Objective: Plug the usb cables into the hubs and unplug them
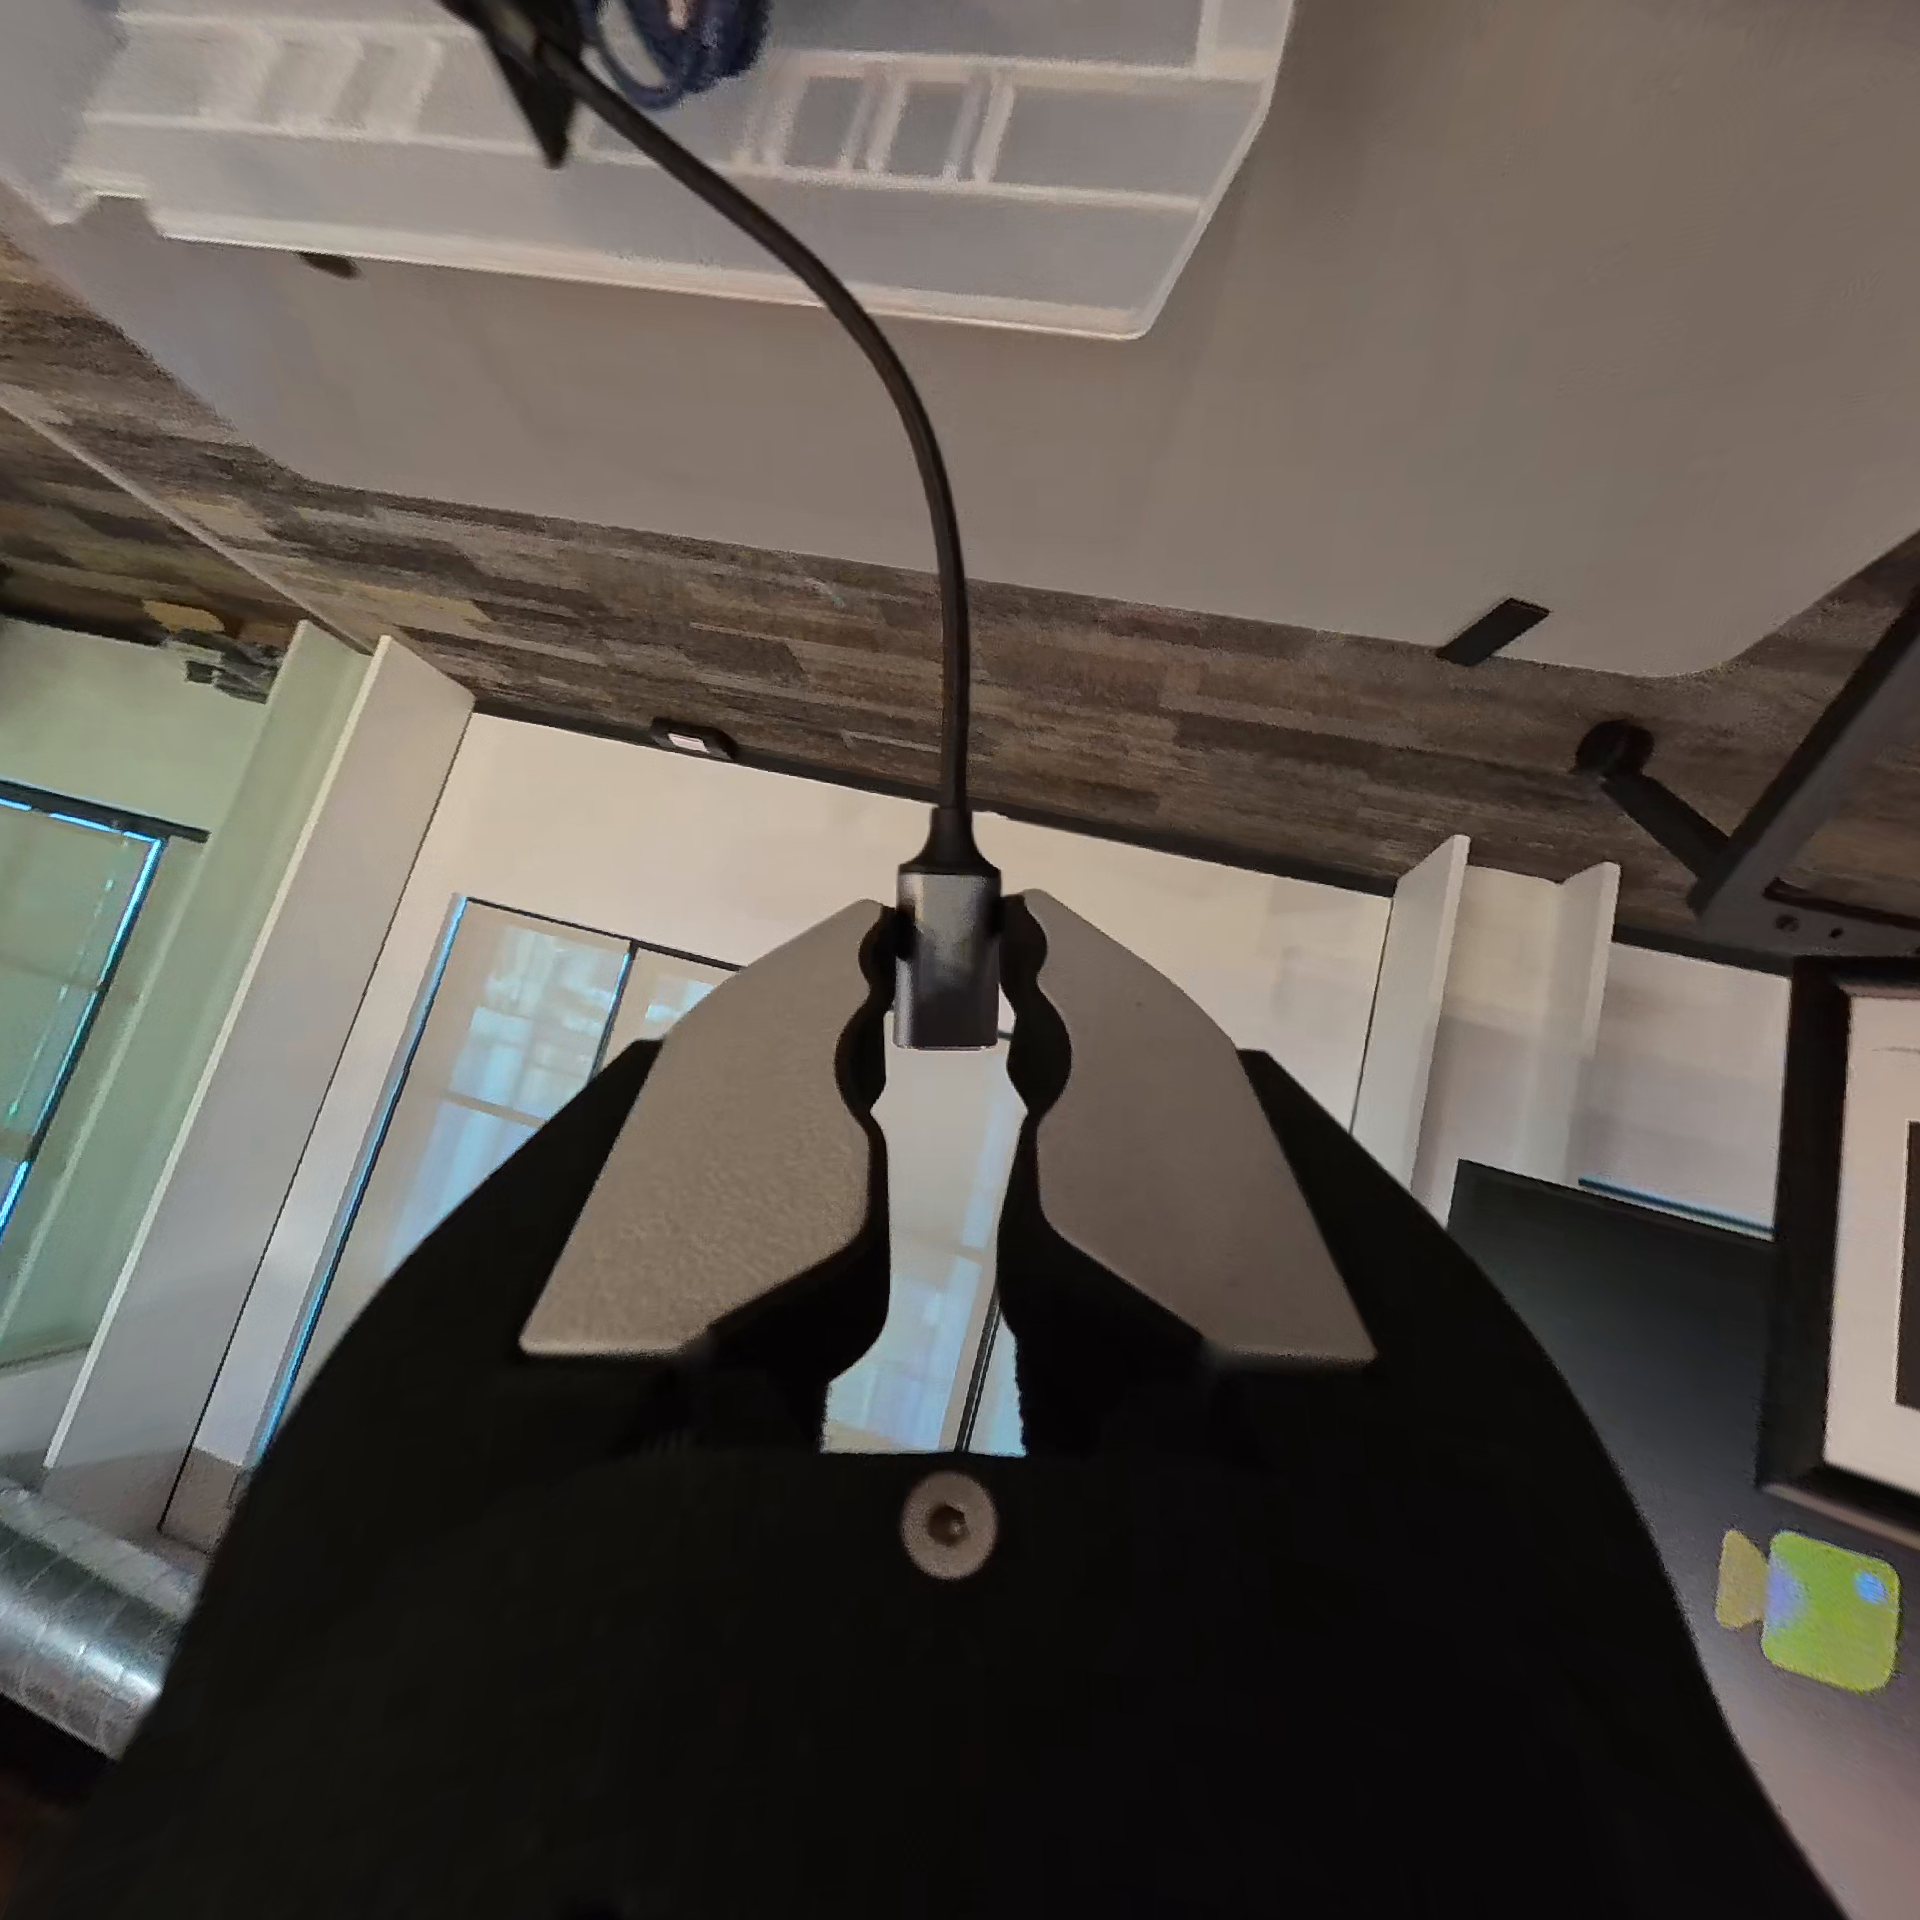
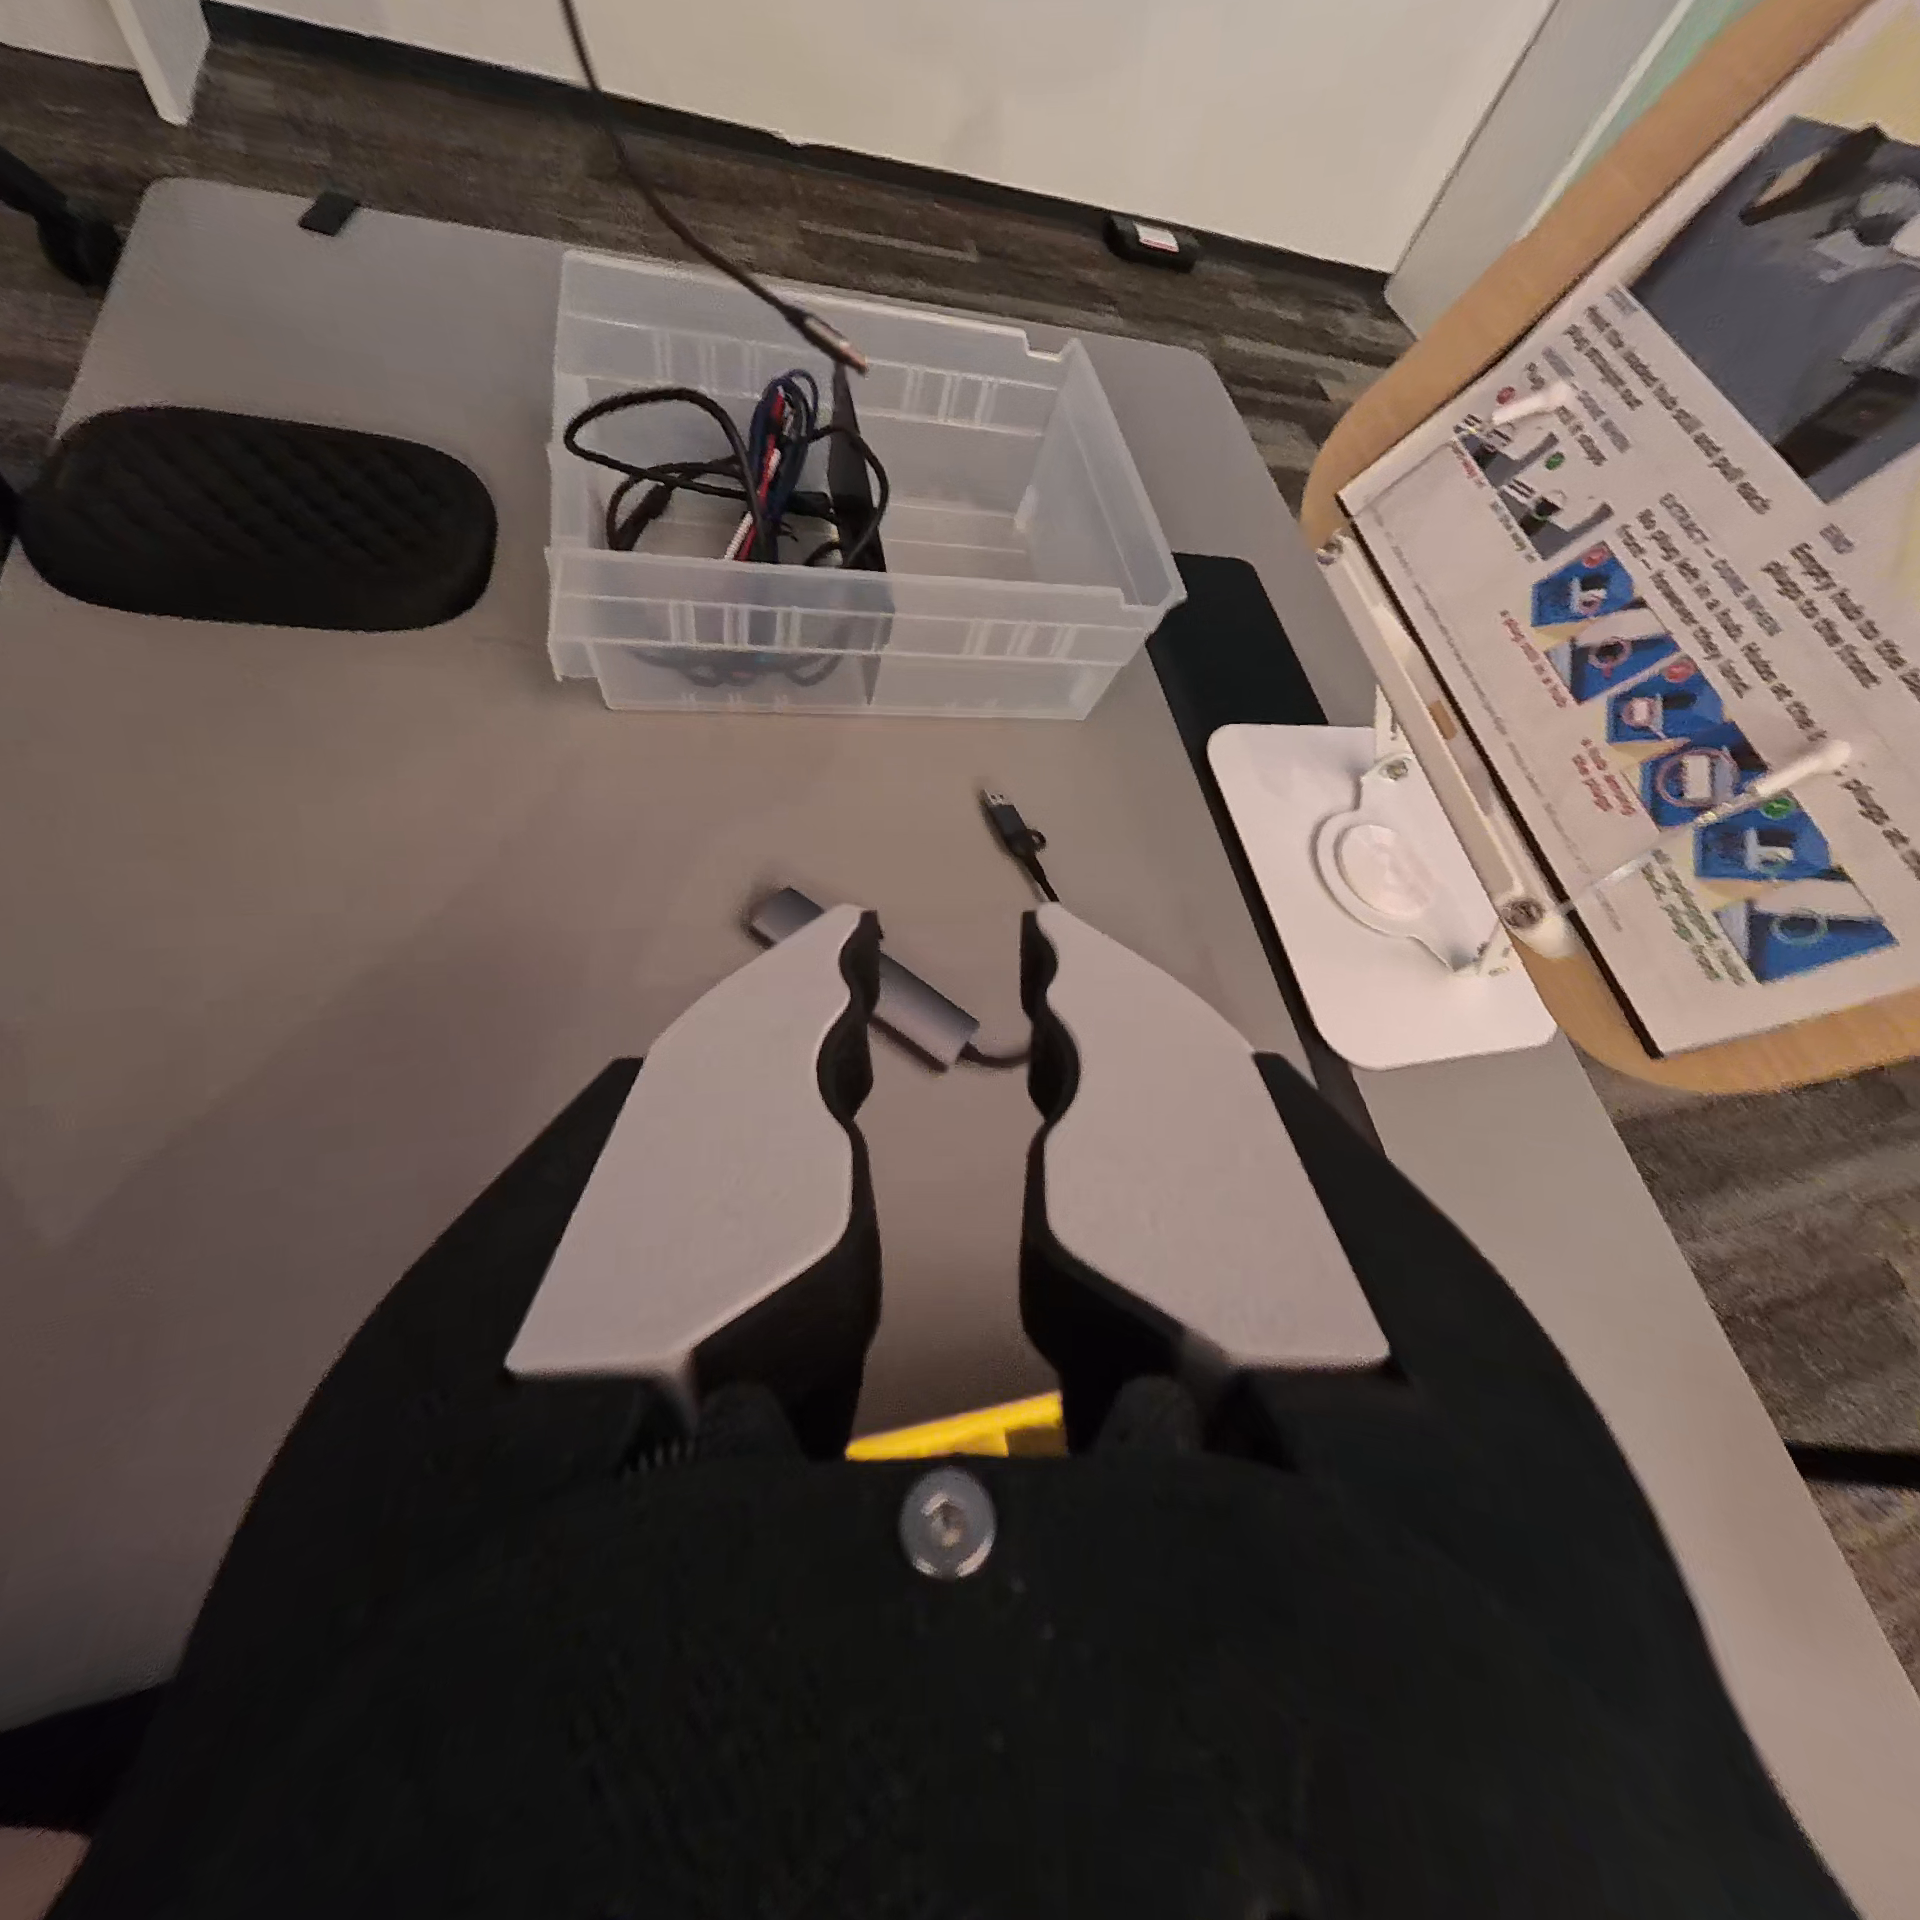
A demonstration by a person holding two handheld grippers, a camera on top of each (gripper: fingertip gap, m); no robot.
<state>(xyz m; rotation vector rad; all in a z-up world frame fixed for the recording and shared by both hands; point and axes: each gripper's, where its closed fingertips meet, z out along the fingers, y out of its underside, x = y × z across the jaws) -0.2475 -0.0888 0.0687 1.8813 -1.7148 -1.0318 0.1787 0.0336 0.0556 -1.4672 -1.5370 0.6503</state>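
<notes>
My left gripper (image 1: 948, 920) is shut on a grey USB connector (image 1: 948, 977), held up in the air. Its black cable (image 1: 914, 436) runs toward the clear bin (image 1: 727, 187), which appears upside down in this view. In the right wrist view the same cable's far end (image 2: 831, 343) dangles above the clear bin (image 2: 1101, 488), which holds a tangle of black, blue and red cables (image 2: 727, 488). My right gripper (image 2: 951, 925) is open and empty just above a slim grey hub (image 2: 904, 997) lying on the grey table (image 2: 312, 883). The hub's own black plug (image 2: 1003, 816) lies beyond it.
A black padded case (image 2: 260, 520) lies at the table's left. A white stand base (image 2: 1351, 883) carries a tilted instruction board (image 2: 1662, 623) at the right. The table's right edge (image 2: 1621, 1195) drops to carpet. A yellow piece (image 2: 966, 1429) shows between my right fingers' bases. There is about 45 cm between the tips of the two grippers. To the slim grey hub (image 2: 904, 997): right tips about 20 cm, left tips about 45 cm.
</notes>
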